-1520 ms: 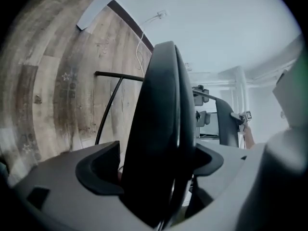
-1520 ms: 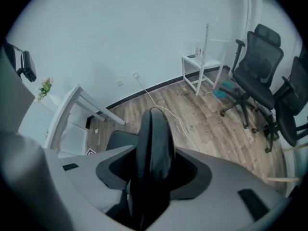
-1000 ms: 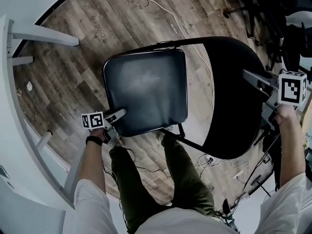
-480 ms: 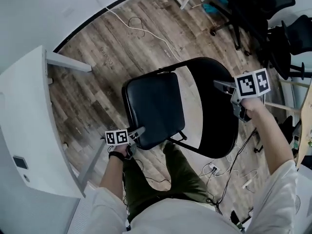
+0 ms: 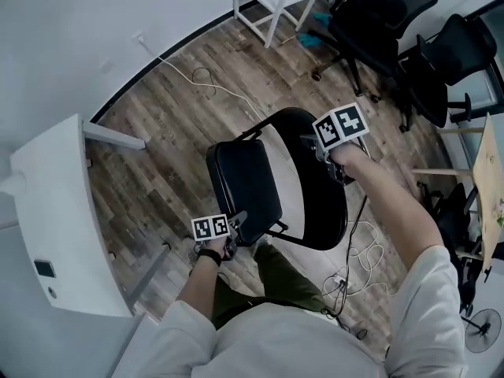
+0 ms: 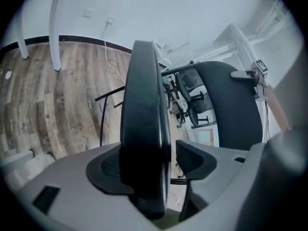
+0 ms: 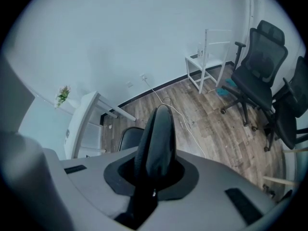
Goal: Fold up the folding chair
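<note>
On the wood floor (image 5: 169, 144) at my feet, the folding chair (image 5: 331, 219) is closing: its seat (image 5: 244, 183) has swung up steeply toward the backrest (image 7: 156, 134). My left gripper (image 5: 235, 223), jaws just narrowed, clamps the seat's front edge. My right gripper (image 5: 313, 142) pinches the backrest top. Well on the way, I'd say.

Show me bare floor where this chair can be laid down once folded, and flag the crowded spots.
Bare planks lie between the white desk and the folding chair, short of the white cable. Crowded: office chairs at the far right, loose cords at the near right.
</note>
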A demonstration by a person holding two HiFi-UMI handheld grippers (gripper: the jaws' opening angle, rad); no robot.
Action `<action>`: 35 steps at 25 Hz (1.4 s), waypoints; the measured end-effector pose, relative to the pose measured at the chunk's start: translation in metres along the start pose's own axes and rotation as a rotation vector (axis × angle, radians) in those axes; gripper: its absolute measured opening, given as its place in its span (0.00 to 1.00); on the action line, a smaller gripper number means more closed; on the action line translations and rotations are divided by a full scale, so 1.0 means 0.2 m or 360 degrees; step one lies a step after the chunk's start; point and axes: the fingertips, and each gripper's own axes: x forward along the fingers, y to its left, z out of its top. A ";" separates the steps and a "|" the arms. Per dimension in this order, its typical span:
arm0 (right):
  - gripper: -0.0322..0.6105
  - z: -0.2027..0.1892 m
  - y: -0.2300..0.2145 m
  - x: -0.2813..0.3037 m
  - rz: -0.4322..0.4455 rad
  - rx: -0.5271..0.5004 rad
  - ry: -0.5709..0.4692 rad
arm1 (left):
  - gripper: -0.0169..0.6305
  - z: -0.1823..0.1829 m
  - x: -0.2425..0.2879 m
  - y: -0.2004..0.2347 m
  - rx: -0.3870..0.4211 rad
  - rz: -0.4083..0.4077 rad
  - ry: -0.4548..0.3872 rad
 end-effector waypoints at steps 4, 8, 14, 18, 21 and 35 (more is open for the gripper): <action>0.15 0.01 -0.05 -0.08 -0.0030 -0.0010 0.0008 | 0.49 0.01 0.09 -0.28 0.0014 -0.0033 0.0007; 0.15 0.01 -0.11 -0.16 -0.0066 -0.0013 0.0011 | 0.49 0.00 0.20 -0.54 0.0029 -0.0052 0.0025; 0.15 0.02 -0.14 -0.23 -0.0141 -0.0034 0.0025 | 0.49 -0.01 0.39 -0.88 0.0032 -0.0120 0.0079; 0.15 0.01 -0.19 -0.26 -0.0181 -0.0042 0.0032 | 0.49 -0.02 0.52 -1.06 0.0031 -0.0156 0.0108; 0.15 0.01 -0.21 -0.27 -0.0198 -0.0043 0.0035 | 0.49 -0.03 0.60 -1.15 0.0026 -0.0191 0.0132; 0.15 0.00 -0.34 -0.30 -0.0217 -0.0053 0.0040 | 0.48 -0.03 0.79 -1.30 0.0115 -0.0218 0.0211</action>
